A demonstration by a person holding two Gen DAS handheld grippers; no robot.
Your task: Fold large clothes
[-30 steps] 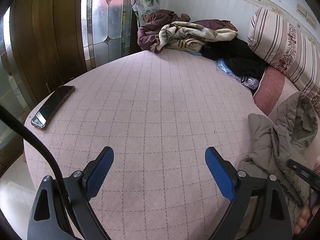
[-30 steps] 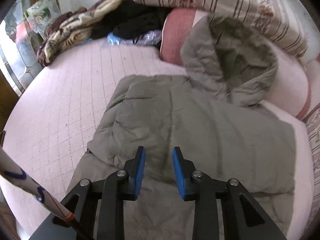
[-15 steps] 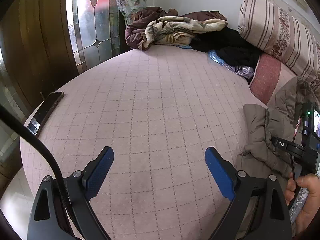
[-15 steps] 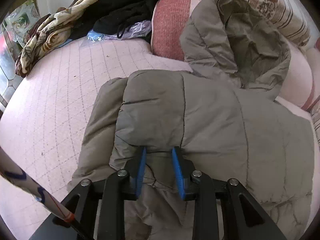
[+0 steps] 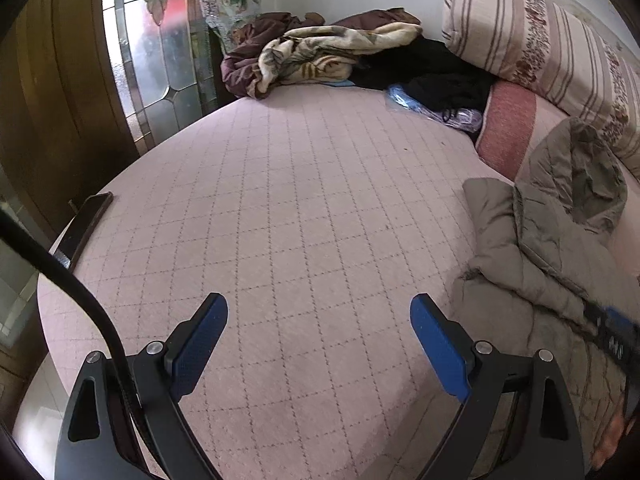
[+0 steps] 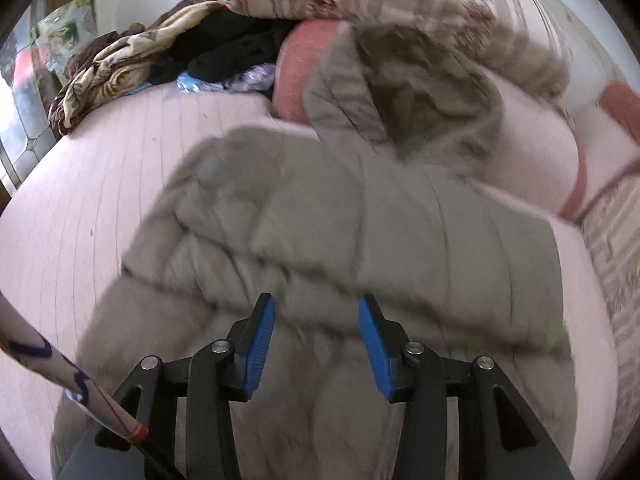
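Your right gripper (image 6: 316, 336) is opening, its jaws clear of the one grey padded jacket (image 6: 340, 220) lying just beneath and ahead of it on the bed (image 5: 280, 208). Your left gripper (image 5: 320, 340) stands wide apart over bare bedding, the jacket to its right, one phone (image 5: 86, 224) far left.

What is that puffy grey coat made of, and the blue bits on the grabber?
The grey coat looks like thin matte woven fabric, maybe nylon, over soft filling: stitched seams divide it into puffy sections. The blue fingertips of the left gripper look like ribbed rubber or plastic pads; which one is unclear.
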